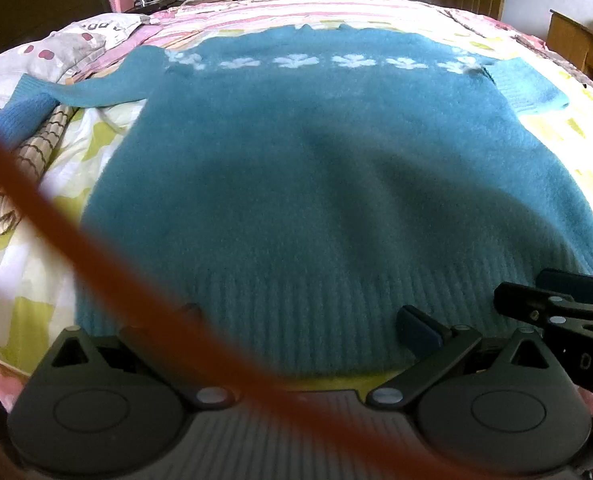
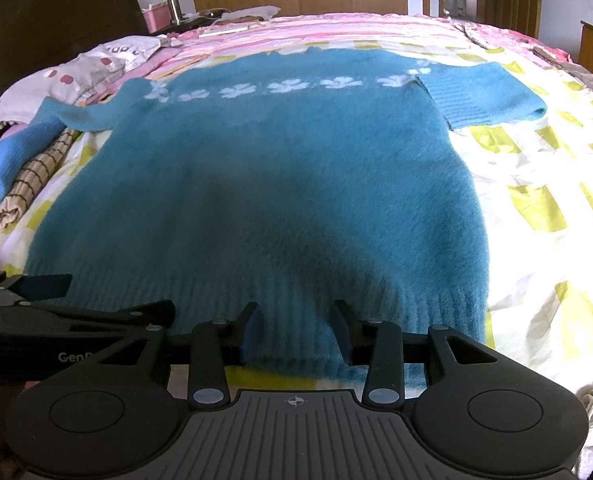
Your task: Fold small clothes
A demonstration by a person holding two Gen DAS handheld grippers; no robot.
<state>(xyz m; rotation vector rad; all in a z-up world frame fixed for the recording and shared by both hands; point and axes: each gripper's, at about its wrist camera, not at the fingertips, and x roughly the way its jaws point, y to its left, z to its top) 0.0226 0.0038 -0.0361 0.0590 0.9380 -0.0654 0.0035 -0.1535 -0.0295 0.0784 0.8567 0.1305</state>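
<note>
Sweater [image 2: 256,184] spread flat on the bed [image 2: 536,184] — left gripper [image 1: 296,320] and right gripper [image 2: 296,320] both parted over its ribbed hem [image 2: 436,312], likely poised to lift it for a fold.

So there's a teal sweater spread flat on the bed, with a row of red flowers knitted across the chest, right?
Nearly. The sweater does lie spread on the bed, but the row of flowers across its chest is white, not red. The right wrist view shows them clearly.

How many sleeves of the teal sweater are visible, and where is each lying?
2. The left sleeve stretches out over the striped cloth; the right sleeve is folded short beside the shoulder.
</note>
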